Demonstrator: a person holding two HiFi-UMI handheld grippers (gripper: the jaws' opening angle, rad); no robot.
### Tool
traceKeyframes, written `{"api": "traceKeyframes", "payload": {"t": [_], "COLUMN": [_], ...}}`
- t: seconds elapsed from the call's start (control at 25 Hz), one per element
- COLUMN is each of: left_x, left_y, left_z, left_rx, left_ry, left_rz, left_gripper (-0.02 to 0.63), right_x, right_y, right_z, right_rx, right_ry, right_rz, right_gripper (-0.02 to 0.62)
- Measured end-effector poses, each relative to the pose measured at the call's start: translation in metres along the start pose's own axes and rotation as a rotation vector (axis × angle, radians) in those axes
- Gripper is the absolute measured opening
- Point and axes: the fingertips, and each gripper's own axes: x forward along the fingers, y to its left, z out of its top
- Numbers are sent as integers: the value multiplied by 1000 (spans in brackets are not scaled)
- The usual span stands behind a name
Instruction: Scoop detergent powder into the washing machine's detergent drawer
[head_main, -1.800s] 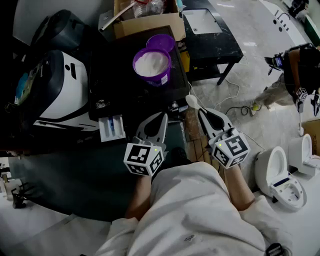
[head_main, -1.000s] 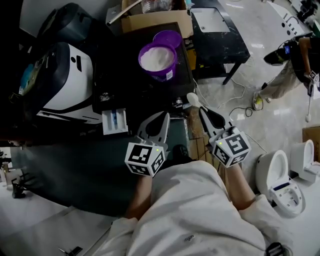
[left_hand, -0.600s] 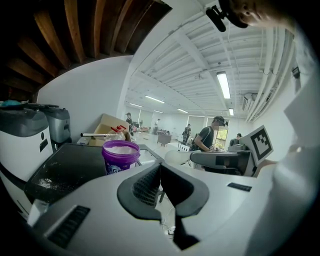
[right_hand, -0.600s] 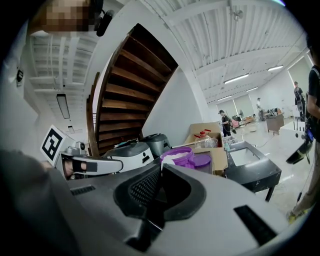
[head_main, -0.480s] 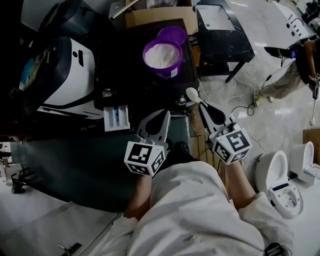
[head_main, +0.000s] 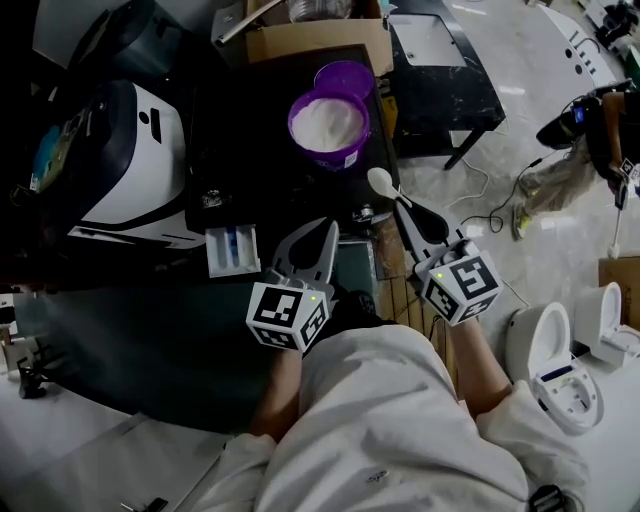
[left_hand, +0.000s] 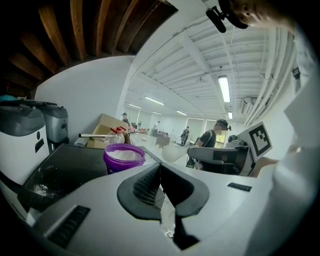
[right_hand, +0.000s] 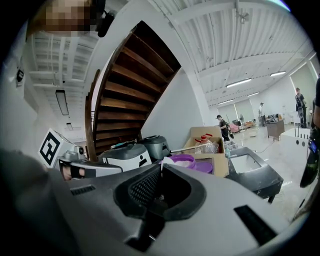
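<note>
A purple tub (head_main: 328, 125) of white detergent powder stands open on a dark table top (head_main: 250, 170). The white washing machine (head_main: 115, 170) is at the left, its detergent drawer (head_main: 232, 248) pulled out and showing a blue insert. My right gripper (head_main: 408, 214) is shut on the handle of a white spoon (head_main: 380, 181), whose bowl hangs right of and nearer than the tub. My left gripper (head_main: 325, 230) is shut with nothing in it, right of the drawer. The left gripper view shows the tub (left_hand: 124, 157) and spoon (left_hand: 173, 153) beyond the shut jaws.
The tub's purple lid (head_main: 345, 75) lies behind it, in front of a cardboard box (head_main: 315, 38). A black side table (head_main: 440, 70) stands at the right over cables on the floor. A white appliance (head_main: 555, 365) sits on the floor at the far right.
My right gripper has carried the spoon forward, closer to the purple tub. The left gripper has kept its place beside the drawer. The head view has shifted slightly.
</note>
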Motion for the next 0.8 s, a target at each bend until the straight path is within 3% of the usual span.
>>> {"api": "traceKeyframes", "payload": {"t": [0.8], "left_x": [33], "left_y": [55], "left_z": [20], "left_rx": [-5], "left_ry": [4], "left_rz": [-53], "left_gripper": [18], "right_x": [54], "right_y": [-16], "right_z": [14], "right_rx": [-20], "right_ry": [22], "right_rz": [-73], "right_gripper": [14]}}
